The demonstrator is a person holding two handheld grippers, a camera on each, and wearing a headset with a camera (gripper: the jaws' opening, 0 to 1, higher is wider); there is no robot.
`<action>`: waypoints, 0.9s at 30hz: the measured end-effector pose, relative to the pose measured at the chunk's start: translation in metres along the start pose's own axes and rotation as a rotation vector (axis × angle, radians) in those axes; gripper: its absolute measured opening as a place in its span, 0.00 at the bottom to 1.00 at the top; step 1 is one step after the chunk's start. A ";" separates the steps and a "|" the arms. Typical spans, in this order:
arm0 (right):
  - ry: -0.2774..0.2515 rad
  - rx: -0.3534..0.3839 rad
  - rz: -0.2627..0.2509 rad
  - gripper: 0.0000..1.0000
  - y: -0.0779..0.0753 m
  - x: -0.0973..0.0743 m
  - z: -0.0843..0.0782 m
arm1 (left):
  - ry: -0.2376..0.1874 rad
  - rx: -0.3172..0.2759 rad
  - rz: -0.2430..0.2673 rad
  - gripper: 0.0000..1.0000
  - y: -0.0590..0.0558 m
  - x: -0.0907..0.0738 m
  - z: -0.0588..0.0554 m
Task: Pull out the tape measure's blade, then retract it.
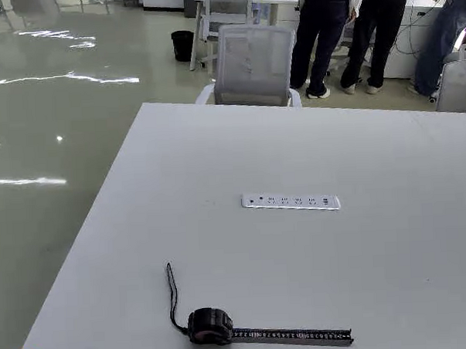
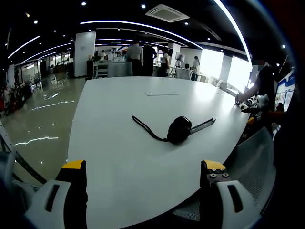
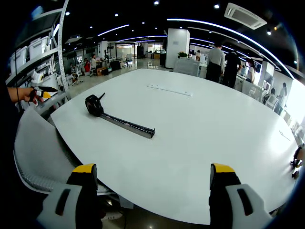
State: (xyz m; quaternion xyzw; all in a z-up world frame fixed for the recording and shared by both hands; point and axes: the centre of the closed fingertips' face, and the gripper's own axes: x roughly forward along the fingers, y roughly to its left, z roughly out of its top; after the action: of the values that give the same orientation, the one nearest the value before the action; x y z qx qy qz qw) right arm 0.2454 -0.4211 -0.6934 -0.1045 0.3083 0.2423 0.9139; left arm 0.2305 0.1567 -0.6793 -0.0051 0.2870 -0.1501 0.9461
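Asker: Where is the tape measure [image 1: 209, 327] sitting?
Me: On the white worktop [image 1: 391, 260], on my side of the power strip [image 1: 291, 202] and well apart from it, close to the near edge. It is a black case, lying flat.
Asker: And the blade [image 1: 294, 336]?
Me: Out of the case and flat on the worktop, running roughly parallel to the power strip. In the head view its free end lies about below the strip's right end. The black strap [image 1: 172, 293] leaves the case on the other side and bends away from me, stopping well short of the power strip.
Asker: What are your jaws doing?
Me: Both pairs are spread wide with nothing between them. My left gripper [image 2: 143, 165] is held back by the near edge, looking across at the case, with the power strip far behind it. My right gripper [image 3: 155, 168] is back by the edge too. From there the blade's tip is the nearest part, with the power strip beyond.
Asker: Close to the tape measure?
Me: No, both are well apart from it.
Asker: Anything past the power strip?
Me: A grey mesh chair [image 1: 253, 65] at the far edge, and people [image 1: 350, 30] standing behind it on a glossy floor [image 1: 61, 135].
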 end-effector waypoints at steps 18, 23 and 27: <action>0.011 0.014 0.007 1.00 0.004 0.009 -0.008 | 0.050 -0.036 -0.011 0.99 -0.023 0.019 0.001; 0.007 0.014 0.008 1.00 0.006 0.012 -0.006 | 0.057 -0.008 -0.029 0.99 -0.034 0.023 0.005; 0.000 -0.001 0.019 1.00 0.010 0.015 -0.002 | 0.051 -0.001 -0.031 0.99 -0.037 0.025 0.012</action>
State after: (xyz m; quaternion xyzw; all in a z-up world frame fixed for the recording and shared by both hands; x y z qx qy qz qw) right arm 0.2492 -0.4074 -0.7043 -0.1021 0.3094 0.2510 0.9115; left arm 0.2465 0.1136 -0.6791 -0.0060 0.3110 -0.1648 0.9360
